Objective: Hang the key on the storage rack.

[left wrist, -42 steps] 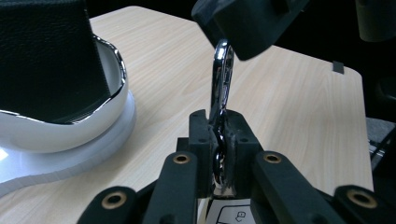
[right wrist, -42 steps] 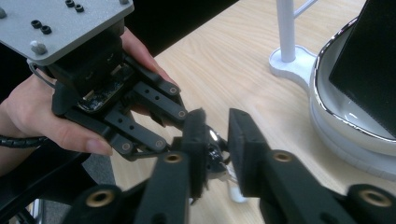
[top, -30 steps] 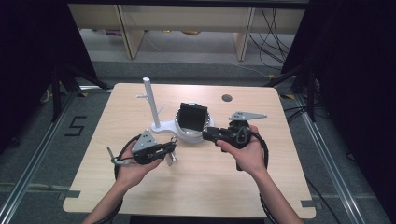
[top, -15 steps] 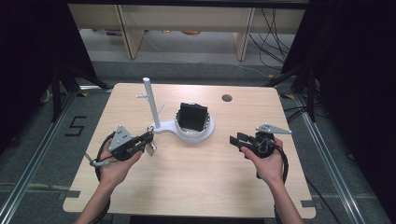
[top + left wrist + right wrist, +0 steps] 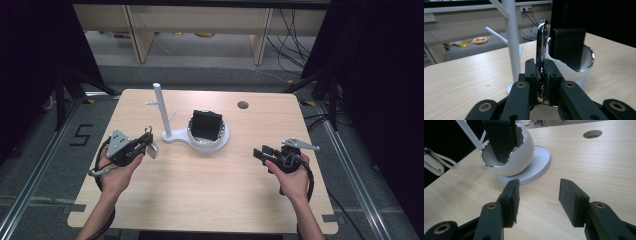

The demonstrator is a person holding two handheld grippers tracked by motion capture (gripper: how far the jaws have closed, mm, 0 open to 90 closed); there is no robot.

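A white stand with a thin post and side pegs shares its base with a white, chrome-rimmed bowl. A black wallet-like block stands upright in the bowl. My left gripper is left of the stand, shut on a shiny metal key clasp with a beige tag. My right gripper hovers low to the right of the bowl. Its jaws have just been opening and are wide apart with nothing between them.
The wooden table has a round cable hole at the back right. Shelving and loose cables lie on the floor beyond the far edge. Dark frames stand on both sides.
Both hands have drawn away from the bowl. The left went left with the key clasp. The right went right and down, and its jaws spread.
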